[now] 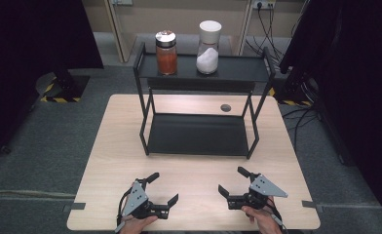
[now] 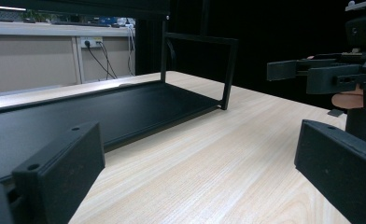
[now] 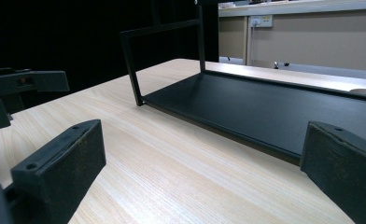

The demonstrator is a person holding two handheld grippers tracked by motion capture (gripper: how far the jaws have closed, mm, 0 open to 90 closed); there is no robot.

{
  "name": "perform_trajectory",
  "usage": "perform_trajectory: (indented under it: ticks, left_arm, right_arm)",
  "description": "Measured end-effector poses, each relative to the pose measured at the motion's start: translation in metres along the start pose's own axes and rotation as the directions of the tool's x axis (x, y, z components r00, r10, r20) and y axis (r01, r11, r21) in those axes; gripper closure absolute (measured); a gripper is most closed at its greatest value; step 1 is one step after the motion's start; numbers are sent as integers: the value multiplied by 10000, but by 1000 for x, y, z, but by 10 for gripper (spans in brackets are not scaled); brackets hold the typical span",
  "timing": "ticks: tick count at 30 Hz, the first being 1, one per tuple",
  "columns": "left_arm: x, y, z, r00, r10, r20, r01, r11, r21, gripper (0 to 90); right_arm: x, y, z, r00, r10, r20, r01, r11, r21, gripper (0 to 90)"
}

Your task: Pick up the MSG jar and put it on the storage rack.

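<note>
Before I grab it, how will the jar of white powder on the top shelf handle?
The white-powder jar looks tall and narrow, so probably tippy if nudged. About half full, likely bottom-heavy. Its smooth clear wall may slip between the jaws.

A light wood table (image 1: 111, 161) stands on grey carpet (image 1: 47, 146), with a round dark grommet (image 1: 225, 107) at twelve o'clock of its top, yellow-black hazard tape (image 1: 57, 99) at ten o'clock, and wall sockets with cables (image 1: 263, 6) at one o'clock.

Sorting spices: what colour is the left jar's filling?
Orange-red, clearest in the high view: left jar.
</note>
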State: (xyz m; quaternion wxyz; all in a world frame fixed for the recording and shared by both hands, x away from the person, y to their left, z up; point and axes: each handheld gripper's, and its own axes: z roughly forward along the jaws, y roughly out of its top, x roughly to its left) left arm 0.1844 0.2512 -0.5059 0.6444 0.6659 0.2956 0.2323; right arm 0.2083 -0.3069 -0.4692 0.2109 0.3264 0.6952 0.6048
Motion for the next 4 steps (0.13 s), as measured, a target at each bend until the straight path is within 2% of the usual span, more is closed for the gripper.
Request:
perform_trajectory:
  ticks: [4]
  left_arm:
    - [0,0,0,10000,-5,-14,5,10000,10,10]
  right_arm:
    - [1,1,0,10000,-7,-55,7,10000,-31,3]
